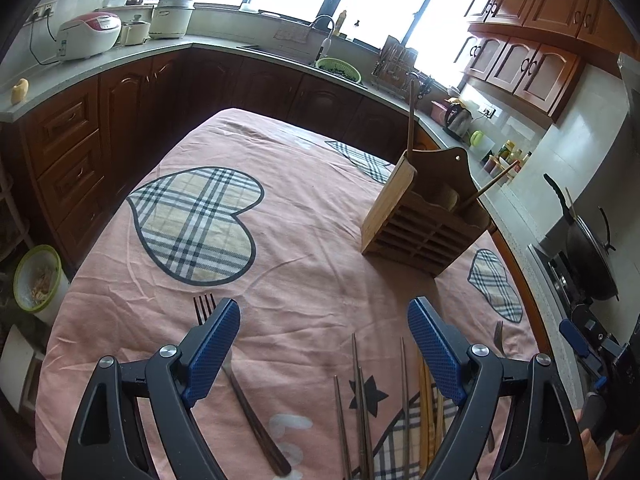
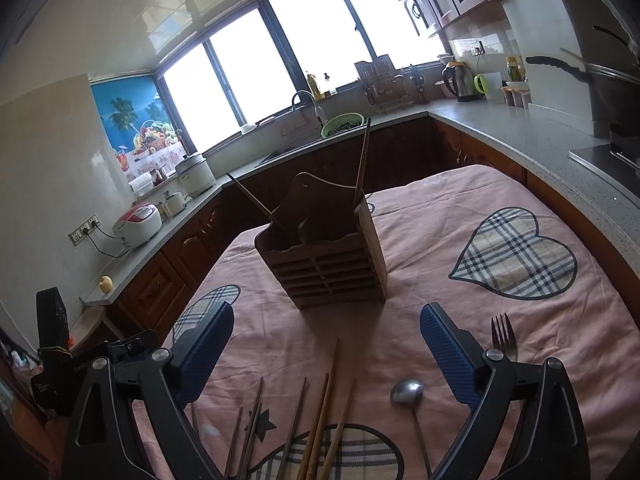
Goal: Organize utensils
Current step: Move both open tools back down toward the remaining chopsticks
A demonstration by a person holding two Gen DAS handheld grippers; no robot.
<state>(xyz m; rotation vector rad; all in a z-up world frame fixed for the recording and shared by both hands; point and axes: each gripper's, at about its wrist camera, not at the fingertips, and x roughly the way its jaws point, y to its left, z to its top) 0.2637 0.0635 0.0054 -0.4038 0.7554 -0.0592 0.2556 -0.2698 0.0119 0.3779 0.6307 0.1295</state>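
A wooden utensil holder (image 1: 428, 208) stands on the pink cloth and also shows in the right wrist view (image 2: 328, 256); two sticks lean out of it. My left gripper (image 1: 324, 328) is open and empty above the cloth. A dark-handled fork (image 1: 240, 384) lies under its left finger. Several chopsticks (image 1: 360, 412) lie between and under its fingers. My right gripper (image 2: 326, 332) is open and empty. Below it lie several chopsticks (image 2: 320, 420), a metal spoon (image 2: 408, 396) and a fork (image 2: 503, 334) by its right finger.
The table with the pink heart-print cloth (image 1: 280, 240) is ringed by kitchen counters (image 1: 120, 56) with dark cabinets. A second fork (image 1: 498, 336) lies right of the left gripper. A wok (image 1: 588, 256) sits on the stove at right. A bin (image 1: 38, 284) stands at the left.
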